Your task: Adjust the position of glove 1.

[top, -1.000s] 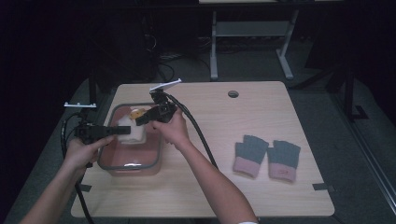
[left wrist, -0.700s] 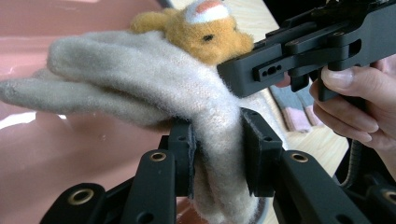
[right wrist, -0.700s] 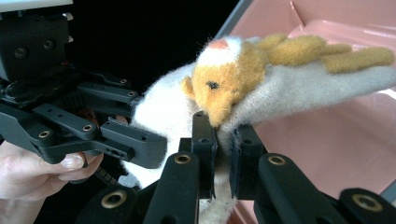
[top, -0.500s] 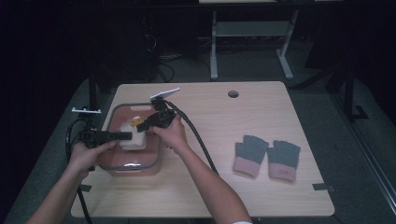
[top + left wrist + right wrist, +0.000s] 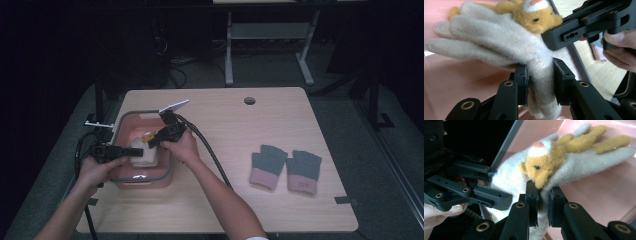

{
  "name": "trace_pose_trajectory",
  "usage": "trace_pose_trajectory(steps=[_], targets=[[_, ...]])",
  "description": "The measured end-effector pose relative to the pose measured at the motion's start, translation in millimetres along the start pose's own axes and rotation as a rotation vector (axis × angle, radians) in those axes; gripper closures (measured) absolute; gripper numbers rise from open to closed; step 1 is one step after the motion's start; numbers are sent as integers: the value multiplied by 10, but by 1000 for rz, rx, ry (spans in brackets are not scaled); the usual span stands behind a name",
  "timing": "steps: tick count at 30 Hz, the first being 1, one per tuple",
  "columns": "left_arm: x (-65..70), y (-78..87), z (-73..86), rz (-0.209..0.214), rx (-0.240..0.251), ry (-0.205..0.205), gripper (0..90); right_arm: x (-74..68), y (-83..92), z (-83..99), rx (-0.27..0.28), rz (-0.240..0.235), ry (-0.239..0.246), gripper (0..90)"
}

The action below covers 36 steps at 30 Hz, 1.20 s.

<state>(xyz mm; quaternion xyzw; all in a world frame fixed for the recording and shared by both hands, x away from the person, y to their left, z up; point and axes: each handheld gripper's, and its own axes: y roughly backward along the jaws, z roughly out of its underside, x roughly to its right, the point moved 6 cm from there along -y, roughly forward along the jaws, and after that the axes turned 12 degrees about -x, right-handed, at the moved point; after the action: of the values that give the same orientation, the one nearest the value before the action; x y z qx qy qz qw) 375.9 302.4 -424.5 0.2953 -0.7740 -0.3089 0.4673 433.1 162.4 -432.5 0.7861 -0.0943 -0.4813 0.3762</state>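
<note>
Both tongs are down at the pink tub (image 5: 129, 184) near the tabletop's left edge, and both have the same cream glove (image 5: 499, 42). The left tongs (image 5: 540, 83) are clamped on its cuff, wool bunched between the pads. The right tongs (image 5: 543, 195) are pinched narrow on a fold of the glove's edge, right under the orange fox patch (image 5: 541, 166) sewn on its back. From above, the glove (image 5: 142, 155) hangs just over the tub's inside, the left tongs (image 5: 131, 151) coming in from the left edge, the right tongs (image 5: 151, 143) from the far side. Glove fingers stretch out over the pink floor. Over toward the right edge, a pair of grey fingerless gloves (image 5: 285, 169) lies flat, well apart.
</note>
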Motion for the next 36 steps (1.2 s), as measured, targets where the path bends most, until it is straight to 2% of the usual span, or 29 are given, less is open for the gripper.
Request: trace_pose_trajectory(steps=[5,13,15,17,22,26,32,36], targets=[[-12,-45,18,-23,-27,-7,682,27,-7,16,-27,32,2,777],[-74,-89,49,-58,-67,7,683,46,57,35,-42,73,14,726],[-68,-106,54,-74,-84,-3,683,39,67,50,-54,75,9,713],[-71,-123,62,-88,-101,-12,682,47,78,63,-58,90,23,703],[-105,-168,87,-127,-138,-14,681,35,151,71,-47,77,18,688],[-117,-198,104,-138,-157,-11,677,21,192,77,-42,79,26,687],[-127,-146,85,-160,-149,-11,606,21,226,97,-33,69,35,684],[-123,-57,46,-168,-121,-6,576,32,250,115,-21,47,33,679]])
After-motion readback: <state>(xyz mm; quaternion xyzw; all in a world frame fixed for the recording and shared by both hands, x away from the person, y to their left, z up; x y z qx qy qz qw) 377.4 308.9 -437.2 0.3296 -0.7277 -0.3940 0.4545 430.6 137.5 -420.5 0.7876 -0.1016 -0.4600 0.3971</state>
